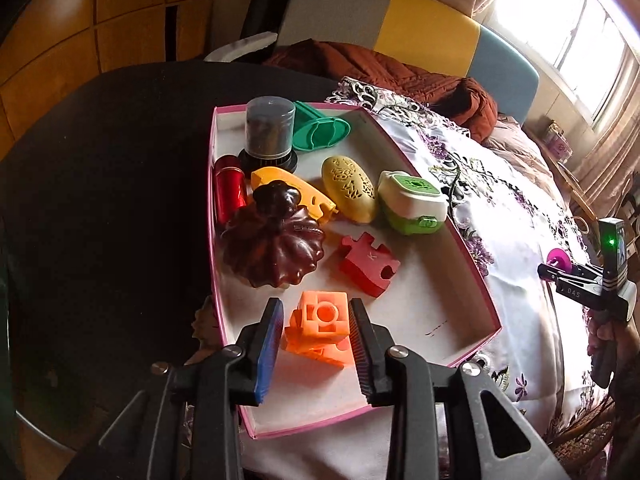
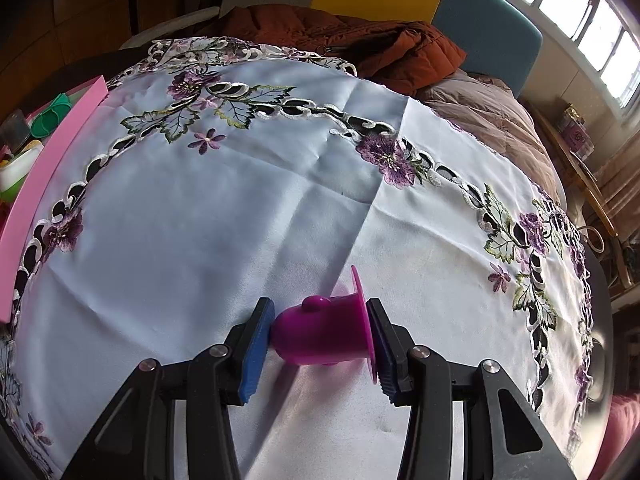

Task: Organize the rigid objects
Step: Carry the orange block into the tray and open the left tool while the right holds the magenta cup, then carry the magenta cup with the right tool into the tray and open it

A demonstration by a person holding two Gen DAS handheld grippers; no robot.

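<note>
The left gripper (image 1: 316, 328) hangs low inside the pink-edged box (image 1: 472, 276), its jaws parted a little around an orange block (image 1: 320, 326); there is a sliver of daylight on the left side and the right pad sits very close, so I judge the block is being let go rather than squeezed, resting on the box floor near the front. Behind it the box already holds a red puzzle piece (image 1: 370, 264), a brown pumpkin-shaped piece (image 1: 272, 248), a red can (image 1: 230, 192), a yellow perforated oval (image 1: 350, 194), a green and white case (image 1: 412, 202), a green stand (image 1: 320, 130) and a dark jar (image 1: 270, 128). Over on the embroidered cloth (image 2: 240, 208) the right gripper (image 2: 320, 340) clamps a purple cup-shaped piece (image 2: 320, 336) end to end, dome against one pad, rim against the other. To finish this step well, the left jaws should spread wide enough to clear both sides, then lift straight up so the block is not dragged or tipped against the puzzle piece. The bare floor to the right of the block looks the best spot for the purple piece.
</note>
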